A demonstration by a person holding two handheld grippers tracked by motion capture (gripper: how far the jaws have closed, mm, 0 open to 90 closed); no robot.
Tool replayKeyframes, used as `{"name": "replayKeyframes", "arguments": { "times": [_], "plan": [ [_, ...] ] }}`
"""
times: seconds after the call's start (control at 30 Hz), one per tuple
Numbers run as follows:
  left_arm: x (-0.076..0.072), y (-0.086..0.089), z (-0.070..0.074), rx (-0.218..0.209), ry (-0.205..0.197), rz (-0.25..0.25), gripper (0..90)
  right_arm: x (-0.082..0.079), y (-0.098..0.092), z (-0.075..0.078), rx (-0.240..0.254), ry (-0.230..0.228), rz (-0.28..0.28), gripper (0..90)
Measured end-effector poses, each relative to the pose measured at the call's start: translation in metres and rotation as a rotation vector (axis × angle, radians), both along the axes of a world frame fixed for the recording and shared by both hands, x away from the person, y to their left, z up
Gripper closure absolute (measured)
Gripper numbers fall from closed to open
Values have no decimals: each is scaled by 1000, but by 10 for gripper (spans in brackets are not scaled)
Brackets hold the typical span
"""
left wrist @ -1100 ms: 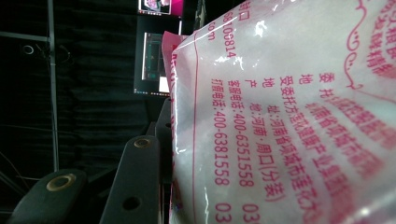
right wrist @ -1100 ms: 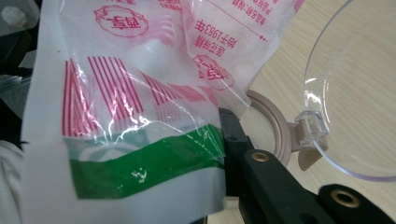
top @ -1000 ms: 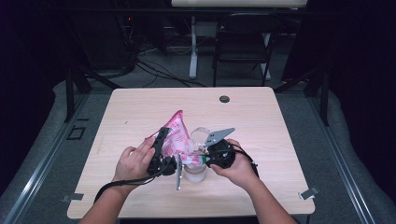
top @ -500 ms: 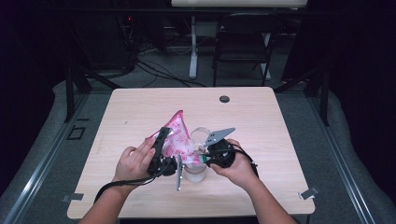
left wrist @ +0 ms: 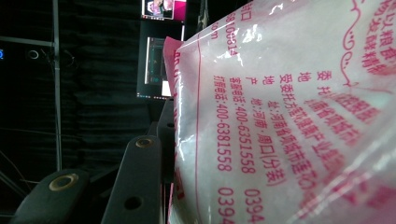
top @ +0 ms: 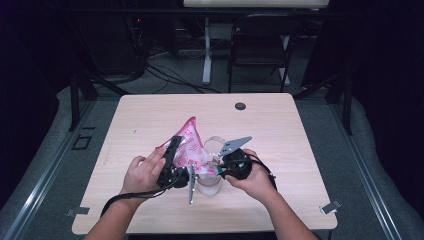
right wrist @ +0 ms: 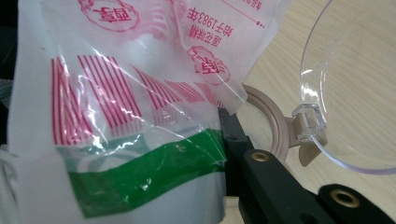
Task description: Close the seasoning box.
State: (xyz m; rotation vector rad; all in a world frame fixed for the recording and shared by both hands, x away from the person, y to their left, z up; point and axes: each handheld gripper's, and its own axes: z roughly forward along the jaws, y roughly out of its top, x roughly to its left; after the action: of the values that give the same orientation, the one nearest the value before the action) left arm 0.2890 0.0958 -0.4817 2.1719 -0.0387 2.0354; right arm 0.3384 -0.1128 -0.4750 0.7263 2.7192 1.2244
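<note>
We find a pink-and-white printed bag [top: 189,147] of white powder held tilted over a clear jar [top: 209,181] that stands near the front middle of the worktop [top: 300,150], the bag's lower end just above the jar's mouth. The left gripper [top: 172,167] holds the bag's upper part; in the left gripper view the bag [left wrist: 289,121] lies against the fingers [left wrist: 135,186], which stand partly closed on it. The right gripper [top: 226,167] pinches the bag's lower corner; in the right gripper view its fingers [right wrist: 233,135] are closed tight on the plastic [right wrist: 140,116] beside a green band. That view also shows the jar's beige rim [right wrist: 275,126] and its clear hinged lid [right wrist: 355,84] swung open. We judge the work to be pouring powder from bag to jar: the lid is open and the bag is in position, but we cannot tell whether powder is flowing or how full the jar is. Emptying the bag, setting it down and closing the lid appear left to do. The worktop is pale wood, bare apart from a small dark round cap [top: 240,106] near its far edge. The room beyond is dark, with a chair [top: 260,50], a desk leg and loose cables on the grey floor [top: 380,165].
</note>
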Motion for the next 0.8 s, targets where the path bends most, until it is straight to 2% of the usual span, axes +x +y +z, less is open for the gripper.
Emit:
{"name": "replayKeyframes", "arguments": {
  "times": [0.2,0.7,0.8],
  "plan": [
    [1,1,1,-7,-2,2,651,-1,1,1,-9,-1,13,900],
    [-1,0,3,-11,-2,2,652,0,1,-1,3,8,10,900],
    [0,1,4,-18,-6,-12,652,-1,1,0,-7,14,15,900]
  ]
}}
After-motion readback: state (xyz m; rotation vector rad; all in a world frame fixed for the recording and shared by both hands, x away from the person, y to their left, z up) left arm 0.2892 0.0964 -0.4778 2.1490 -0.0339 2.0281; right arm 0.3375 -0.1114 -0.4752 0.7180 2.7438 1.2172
